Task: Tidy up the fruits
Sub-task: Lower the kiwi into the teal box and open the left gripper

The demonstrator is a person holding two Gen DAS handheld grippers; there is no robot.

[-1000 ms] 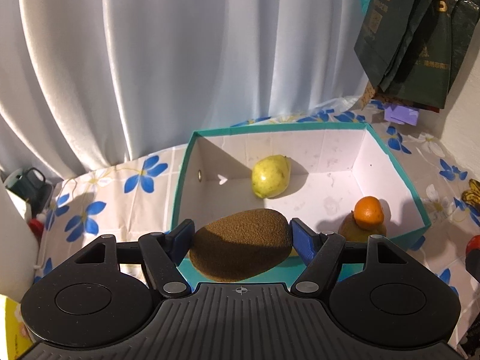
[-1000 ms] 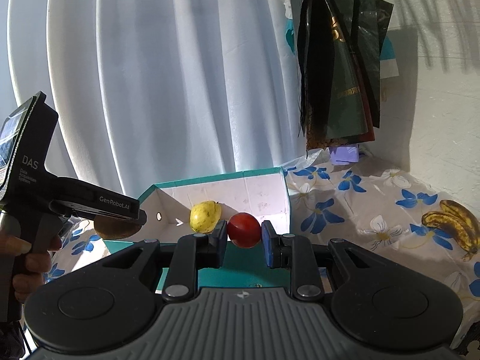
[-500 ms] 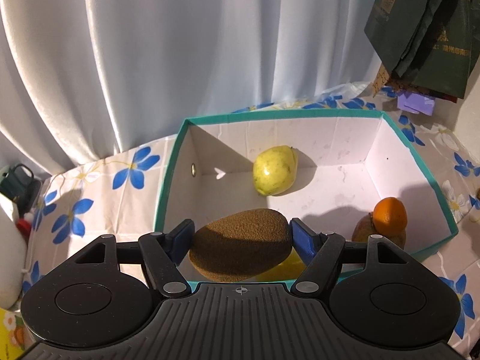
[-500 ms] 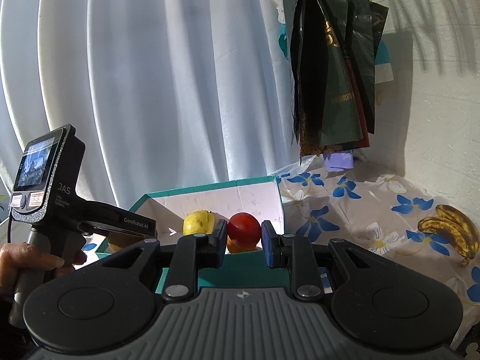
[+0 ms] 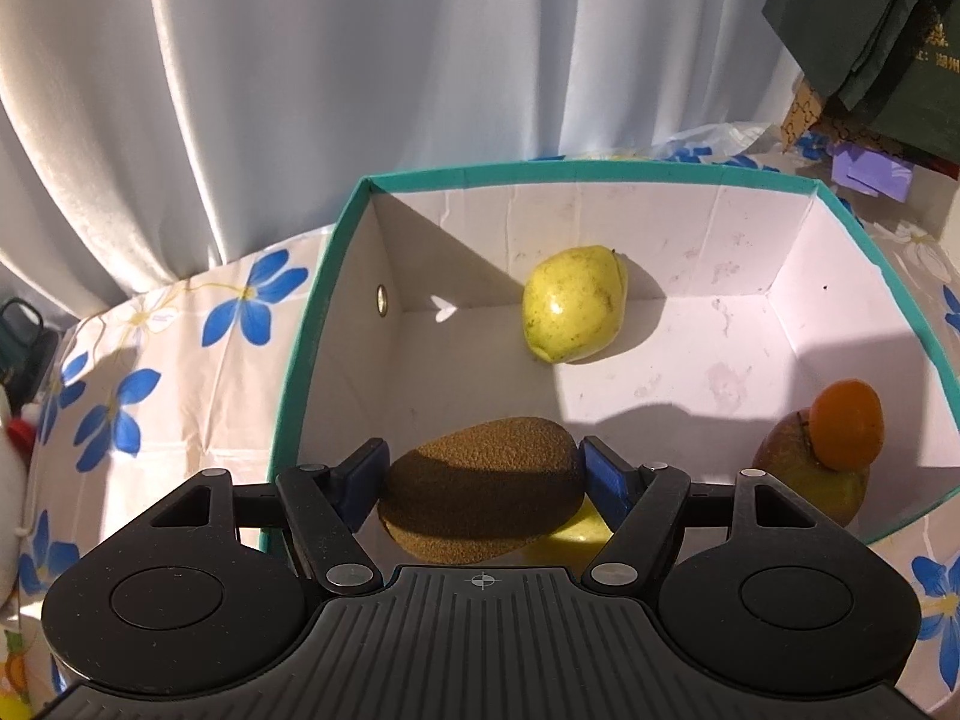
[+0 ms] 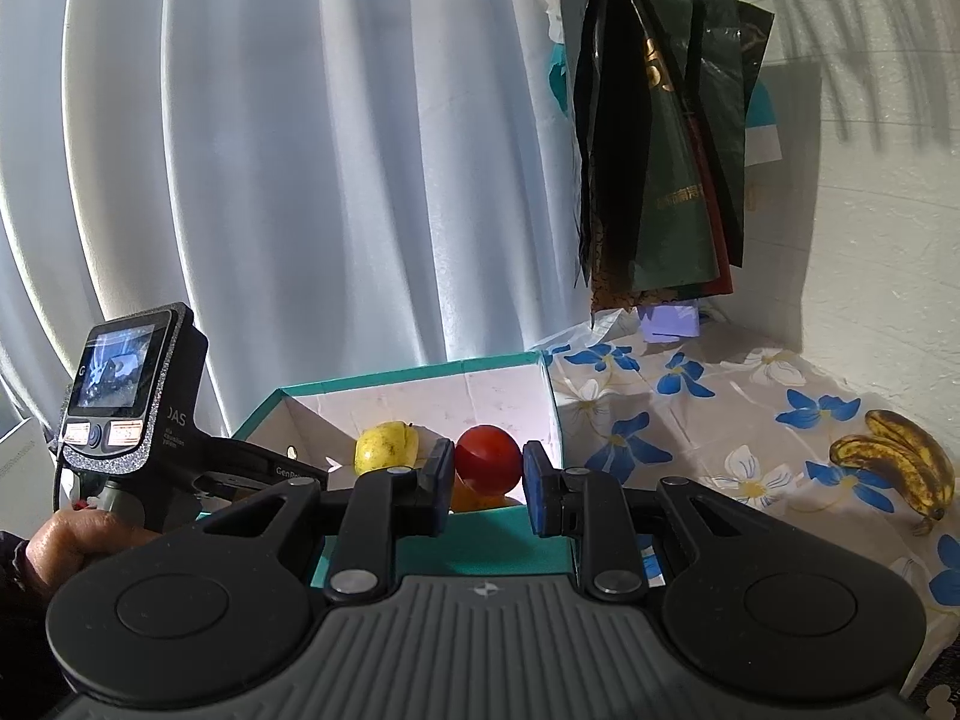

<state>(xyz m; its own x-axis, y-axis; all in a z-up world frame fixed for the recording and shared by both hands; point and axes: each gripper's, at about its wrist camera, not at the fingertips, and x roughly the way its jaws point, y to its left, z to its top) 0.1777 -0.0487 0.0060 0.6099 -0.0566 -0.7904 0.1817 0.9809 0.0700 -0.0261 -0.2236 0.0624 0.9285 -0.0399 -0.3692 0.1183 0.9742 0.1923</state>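
Observation:
My left gripper (image 5: 483, 483) is shut on a brown kiwi (image 5: 480, 486) and holds it inside the near left part of a teal-rimmed white box (image 5: 318, 312). In the box lie a yellow pear (image 5: 573, 303), an orange (image 5: 849, 426) on top of a mango (image 5: 828, 489), and a yellow fruit (image 5: 573, 531) under the kiwi. My right gripper (image 6: 487, 471) is shut on a red tomato (image 6: 487, 459), just before the box's near wall (image 6: 480, 540). The left gripper body (image 6: 138, 396) shows at the left of the right wrist view.
The box sits on a floral tablecloth (image 6: 720, 420). A spotted banana bunch (image 6: 894, 462) lies at the right. Dark bags (image 6: 654, 138) hang on the wall behind. A white curtain (image 5: 360, 60) is at the back.
My left gripper has moved forward and down over the box rim with the kiwi. My right gripper has moved slightly toward the box, still holding the tomato.

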